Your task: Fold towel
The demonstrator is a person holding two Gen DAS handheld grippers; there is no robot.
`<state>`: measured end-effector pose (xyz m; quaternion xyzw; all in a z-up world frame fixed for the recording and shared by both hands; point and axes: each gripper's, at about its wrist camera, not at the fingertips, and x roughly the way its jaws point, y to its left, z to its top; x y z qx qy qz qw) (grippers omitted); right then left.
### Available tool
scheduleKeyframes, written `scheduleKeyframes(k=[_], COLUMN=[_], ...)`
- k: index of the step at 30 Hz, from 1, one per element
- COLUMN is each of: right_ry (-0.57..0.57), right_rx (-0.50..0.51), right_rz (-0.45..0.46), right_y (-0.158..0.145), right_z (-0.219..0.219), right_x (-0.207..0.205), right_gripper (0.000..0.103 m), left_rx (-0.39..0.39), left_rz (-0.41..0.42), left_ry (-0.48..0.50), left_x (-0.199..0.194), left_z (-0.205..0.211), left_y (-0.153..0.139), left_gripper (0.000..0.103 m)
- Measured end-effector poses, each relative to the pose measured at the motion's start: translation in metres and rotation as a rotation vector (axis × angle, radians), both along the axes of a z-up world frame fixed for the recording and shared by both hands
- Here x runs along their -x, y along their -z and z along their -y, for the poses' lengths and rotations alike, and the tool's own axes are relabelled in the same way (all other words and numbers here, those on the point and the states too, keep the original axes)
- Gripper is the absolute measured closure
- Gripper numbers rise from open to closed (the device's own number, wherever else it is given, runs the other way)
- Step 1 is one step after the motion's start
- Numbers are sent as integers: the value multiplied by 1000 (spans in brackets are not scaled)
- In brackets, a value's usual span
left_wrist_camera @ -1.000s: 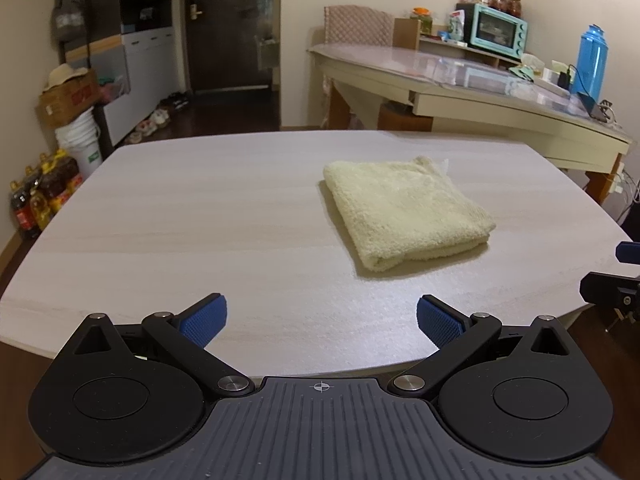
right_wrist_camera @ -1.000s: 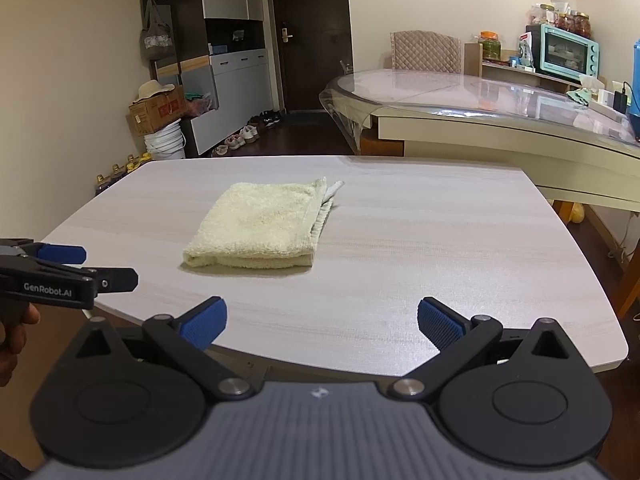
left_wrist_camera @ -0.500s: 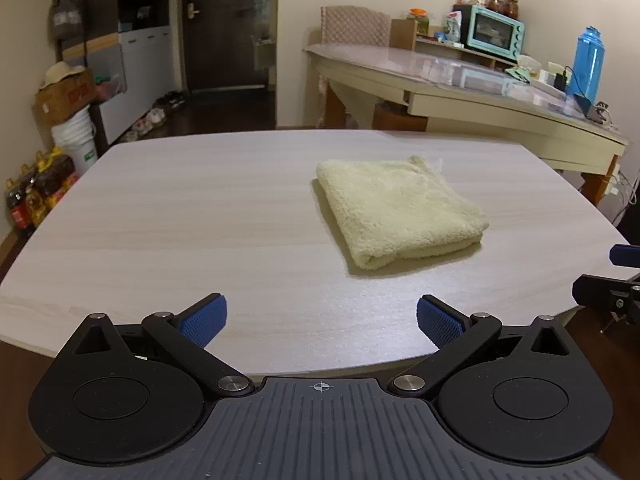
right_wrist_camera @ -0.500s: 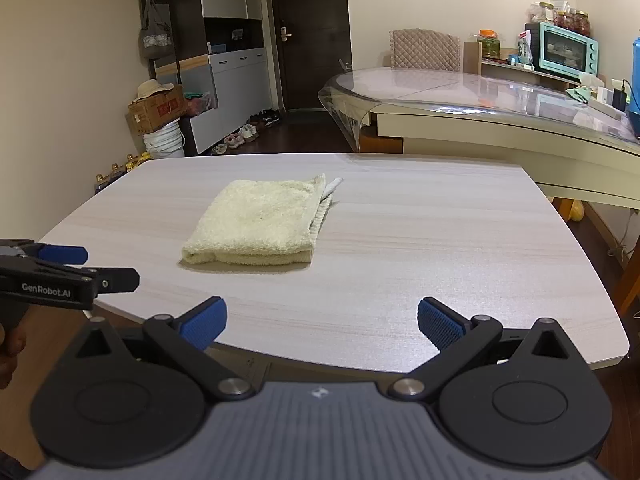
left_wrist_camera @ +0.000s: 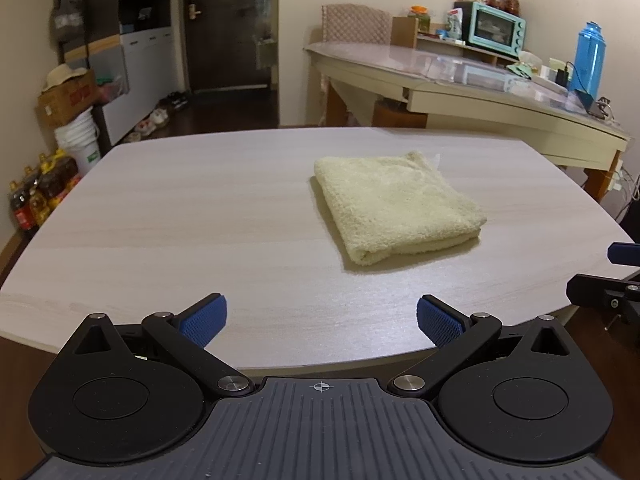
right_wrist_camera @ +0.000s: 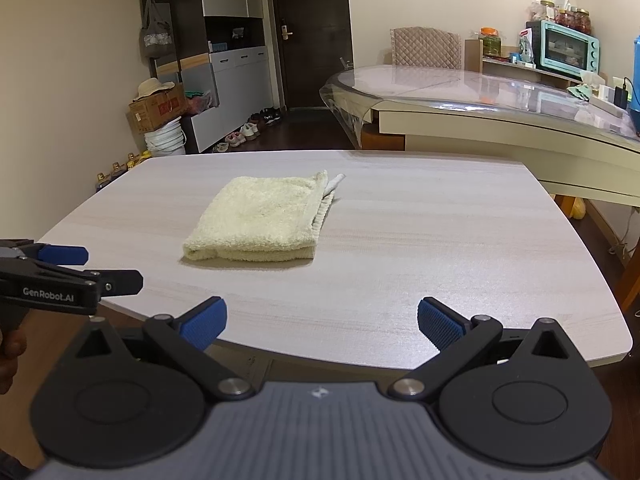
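1. Pale yellow towel [left_wrist_camera: 394, 206], folded into a thick square, flat on the light wood table [left_wrist_camera: 180, 216].
2. In the right wrist view, towel [right_wrist_camera: 260, 220] a bit left of the middle of the table [right_wrist_camera: 440, 248], thick folded edge toward the camera, loose layered edges on its right side.
3. Small white bit poking out at the far corner of the towel.
4. Left gripper [left_wrist_camera: 318, 318] low at the near edge of the table, blue pads [left_wrist_camera: 204, 320] spread wide apart, nothing between them.
5. Right gripper [right_wrist_camera: 320, 318] also at the near edge, blue pads [right_wrist_camera: 440, 324] spread wide apart, nothing between them.
6. Both grippers well apart from the towel, not touching it.
7. Seen from the right wrist view, left gripper [right_wrist_camera: 84, 268] sticking in from the left side, near the table edge, with a bit of a hand [right_wrist_camera: 10, 356] under it.
8. Seen from the left wrist view, tip of the right gripper [left_wrist_camera: 608, 280] at the far right edge.
9. Behind the table: a big round table with a clear cover [right_wrist_camera: 480, 96], a teal oven [left_wrist_camera: 496, 30], a blue bottle [left_wrist_camera: 588, 60], a dark door [right_wrist_camera: 312, 32], shoes [right_wrist_camera: 248, 132] on the floor, a white bucket [left_wrist_camera: 78, 142] under a cardboard box [left_wrist_camera: 68, 98].
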<state>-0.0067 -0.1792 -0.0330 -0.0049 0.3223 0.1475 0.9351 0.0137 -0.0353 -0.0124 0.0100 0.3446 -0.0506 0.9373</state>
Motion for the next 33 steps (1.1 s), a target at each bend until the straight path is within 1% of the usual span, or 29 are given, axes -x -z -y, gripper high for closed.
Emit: scheduleKeyframes(k=[11,27,33], right_ry=[-3,-4,-6], right_rx=[0,-2,-6], right_rz=[-3,-7,-4], right_y=[1,3,3], right_z=[-3,-5,-5], right_x=[1,2,2], right_gripper=[0,0,0], left_rx=[-10,-13,-24], left_rz=[1,-2,16], left_ry=[-5,21,18], left_x=[0,2,3], left_z=[1,4,5], left_y=[2,6,5], left_gripper=[0,0,0])
